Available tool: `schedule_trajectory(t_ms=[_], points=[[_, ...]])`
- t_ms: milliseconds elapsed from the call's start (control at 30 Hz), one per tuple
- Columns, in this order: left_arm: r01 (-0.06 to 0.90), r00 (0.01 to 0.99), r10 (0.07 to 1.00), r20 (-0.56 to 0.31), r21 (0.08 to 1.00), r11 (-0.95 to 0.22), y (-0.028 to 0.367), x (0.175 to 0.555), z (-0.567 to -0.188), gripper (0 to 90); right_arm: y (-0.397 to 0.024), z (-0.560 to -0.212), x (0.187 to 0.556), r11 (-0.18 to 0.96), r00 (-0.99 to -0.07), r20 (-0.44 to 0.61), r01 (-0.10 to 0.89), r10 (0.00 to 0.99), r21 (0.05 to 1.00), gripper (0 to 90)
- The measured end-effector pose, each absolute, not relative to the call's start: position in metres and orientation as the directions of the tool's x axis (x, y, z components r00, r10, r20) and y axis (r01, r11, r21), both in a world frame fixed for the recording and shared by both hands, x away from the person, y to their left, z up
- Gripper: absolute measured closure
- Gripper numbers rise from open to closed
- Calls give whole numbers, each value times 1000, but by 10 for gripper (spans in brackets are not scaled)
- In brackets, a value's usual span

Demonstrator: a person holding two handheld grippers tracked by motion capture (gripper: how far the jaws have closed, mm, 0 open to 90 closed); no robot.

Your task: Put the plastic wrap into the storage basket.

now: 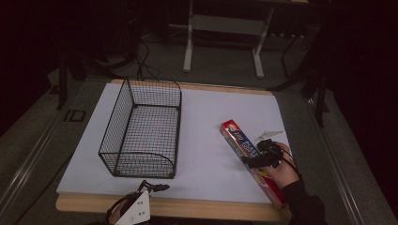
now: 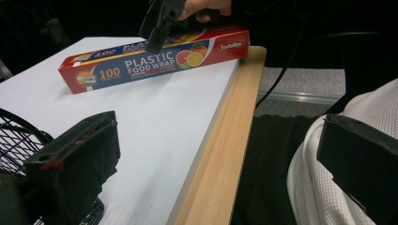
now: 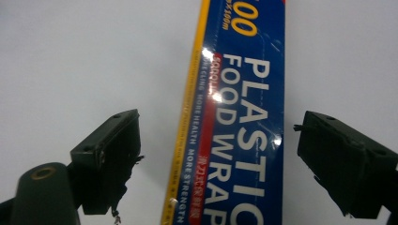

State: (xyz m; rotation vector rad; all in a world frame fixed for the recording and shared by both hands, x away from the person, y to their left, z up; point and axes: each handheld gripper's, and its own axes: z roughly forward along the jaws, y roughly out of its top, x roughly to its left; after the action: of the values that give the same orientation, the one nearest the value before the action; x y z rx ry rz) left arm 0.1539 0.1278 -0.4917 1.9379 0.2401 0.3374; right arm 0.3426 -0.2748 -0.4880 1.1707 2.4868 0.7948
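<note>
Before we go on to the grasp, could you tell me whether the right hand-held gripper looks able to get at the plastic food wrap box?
Probably yes: the right hand-held gripper hangs right over the plastic food wrap box, jaws open on either side, nothing between.

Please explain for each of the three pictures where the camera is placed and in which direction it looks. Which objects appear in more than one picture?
High view: fixed above the person's side, facing forward and down on the white table top; shows the black wire basket, both grippers and the right hand.
Left gripper view: rides on the left gripper, looking across the table; shows its open jaws and a white sleeve.
Right gripper view: rides on the right gripper, looking down between open jaws.
Shared: the long red and blue plastic food wrap box appears in all three.
</note>
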Motion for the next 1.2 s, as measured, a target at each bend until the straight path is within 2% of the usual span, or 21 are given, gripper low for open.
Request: schedule_trajectory(t_ms=[133, 267, 300, 433, 600, 833, 867, 1200], points=[[7, 940, 317, 123, 925, -379, 127, 154, -492, 1, -274, -489, 350, 520, -616, -13, 654, 788, 550, 170], [6, 940, 317, 124, 925, -379, 127, 153, -492, 2, -274, -492, 355, 513, -595, -2, 692, 804, 509, 228], [6, 940, 317, 123, 926, -378, 128, 153, -492, 2, -274, -493, 357, 513, -597, 15, 703, 802, 493, 266], [7, 940, 317, 123, 925, -379, 128, 154, -492, 1, -272, -494, 359, 515, -588, 19, 724, 809, 458, 276], [7, 940, 317, 123, 925, -379, 127, 153, -492, 2, -266, -494, 365, 524, -570, 27, 772, 821, 361, 306], [6, 941, 316, 124, 924, -381, 127, 154, -492, 1, -258, -491, 373, 517, -546, 36, 812, 837, 272, 339], [6, 941, 316, 124, 924, -382, 127, 154, -492, 1, -256, -493, 376, 517, -540, 40, 823, 841, 235, 352], [5, 940, 316, 125, 924, -382, 127, 154, -492, 2, -247, -494, 384, 537, -542, 10, 834, 840, 126, 367]])
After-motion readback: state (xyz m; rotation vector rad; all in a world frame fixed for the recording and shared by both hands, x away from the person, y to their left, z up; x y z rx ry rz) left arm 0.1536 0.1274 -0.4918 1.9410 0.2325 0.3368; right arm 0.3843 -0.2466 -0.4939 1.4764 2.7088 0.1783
